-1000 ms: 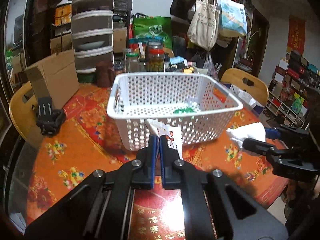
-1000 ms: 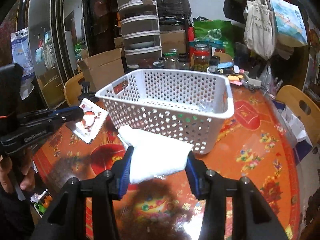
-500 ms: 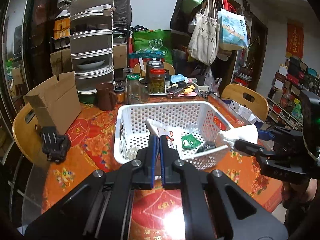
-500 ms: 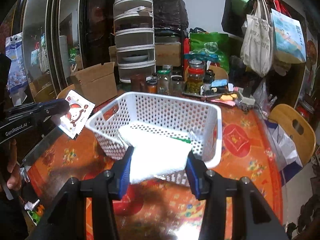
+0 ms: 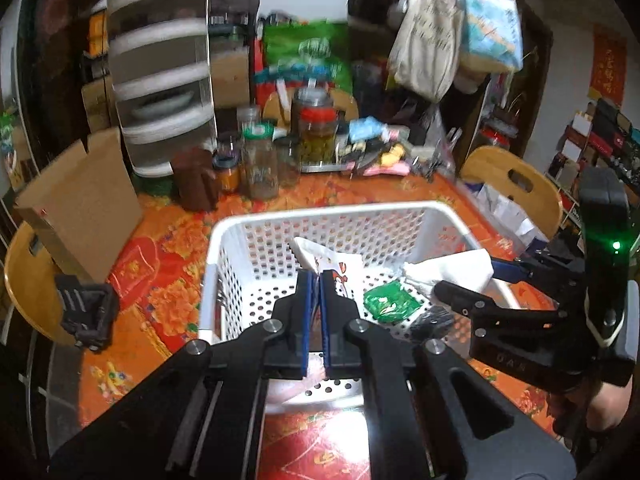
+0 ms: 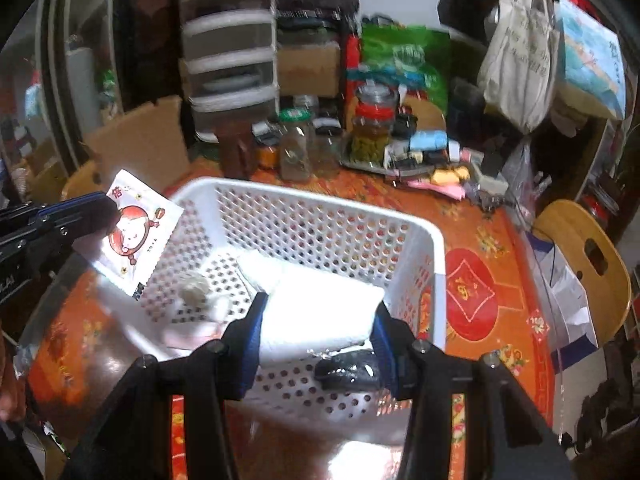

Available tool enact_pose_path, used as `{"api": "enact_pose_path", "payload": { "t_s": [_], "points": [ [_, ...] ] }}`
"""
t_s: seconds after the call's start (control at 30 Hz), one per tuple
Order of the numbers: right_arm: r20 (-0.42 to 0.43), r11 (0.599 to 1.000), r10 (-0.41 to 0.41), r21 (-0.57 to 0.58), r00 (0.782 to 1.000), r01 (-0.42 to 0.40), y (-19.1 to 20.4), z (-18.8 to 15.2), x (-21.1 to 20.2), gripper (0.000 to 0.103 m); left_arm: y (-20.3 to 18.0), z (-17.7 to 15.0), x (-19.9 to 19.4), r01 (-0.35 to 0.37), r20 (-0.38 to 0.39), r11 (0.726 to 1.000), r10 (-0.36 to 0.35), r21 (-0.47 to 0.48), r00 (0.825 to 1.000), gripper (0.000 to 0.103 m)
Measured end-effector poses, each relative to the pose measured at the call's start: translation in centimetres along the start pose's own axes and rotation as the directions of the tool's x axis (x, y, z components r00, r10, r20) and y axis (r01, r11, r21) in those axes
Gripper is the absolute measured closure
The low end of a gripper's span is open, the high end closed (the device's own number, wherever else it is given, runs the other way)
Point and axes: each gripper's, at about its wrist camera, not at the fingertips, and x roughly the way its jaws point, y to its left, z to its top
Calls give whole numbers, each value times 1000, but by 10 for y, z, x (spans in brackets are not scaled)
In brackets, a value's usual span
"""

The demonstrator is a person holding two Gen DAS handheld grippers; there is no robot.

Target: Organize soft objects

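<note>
I see a white plastic basket [image 6: 436, 252], smooth and perforated, on a glossy red-orange printed surface [image 6: 500, 240] that throws back glare. My right tool [image 6: 320, 320] clamps a soft, matt white tissue pack [image 6: 320, 312]; my left tool [image 5: 316, 280], matt black with blue pads, pinches a shiny printed sachet [image 5: 340, 262]. A glossy green packet [image 5: 390, 302] lies inside. Glass jars [image 5: 260, 168] and a matt cardboard box [image 5: 84, 200] stand behind.

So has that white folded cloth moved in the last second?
Yes. The white folded cloth, held in the right gripper, went from in front of the white basket to above its inside.
</note>
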Motion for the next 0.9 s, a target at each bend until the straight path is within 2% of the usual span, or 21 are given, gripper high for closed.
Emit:
{"api": "enact_pose_path", "payload": {
  "t_s": [0.17,0.27,0.33,0.4,0.43,0.47,0.5,0.6,0.73,0.77,0.9],
  "points": [
    [-85,999,-27,15,996,29,-6,1,42,54,6,-1,52,14,-86,999,-16,-32,996,99],
    [-107,999,-32,4,994,33,-3,-1,56,52,8,-5,67,28,-103,999,-32,-39,994,98],
    [-113,1000,-28,1,993,28,0,-1,62,45,9,-7,76,47,-111,998,-52,-47,993,87],
    [-109,1000,-23,4,994,23,0,-2,65,39,13,-12,78,44,-110,998,-49,-51,993,58],
    [-107,1000,-27,4,994,27,1,-3,66,36,14,-13,77,37,-103,998,-41,-46,994,51],
    [-103,1000,-27,6,994,28,0,-4,65,30,16,-15,75,32,-91,999,-35,-42,995,41],
    [-99,1000,-28,9,995,29,0,-3,65,23,17,-15,73,25,-78,999,-28,-42,997,35],
    [-82,999,-31,18,996,32,-3,-4,59,11,25,-18,59,18,-61,998,-22,-64,998,24],
    [-55,999,-31,27,998,32,-5,-4,48,5,25,-22,37,18,-22,999,-19,-44,1000,8],
    [-43,999,-31,30,999,33,-5,-5,44,4,24,-23,30,15,-10,999,-15,-36,1000,0],
    [-7,999,-27,45,1000,27,-8,-9,24,0,18,-37,0,-18,25,1000,18,11,1000,0]
  ]
}}
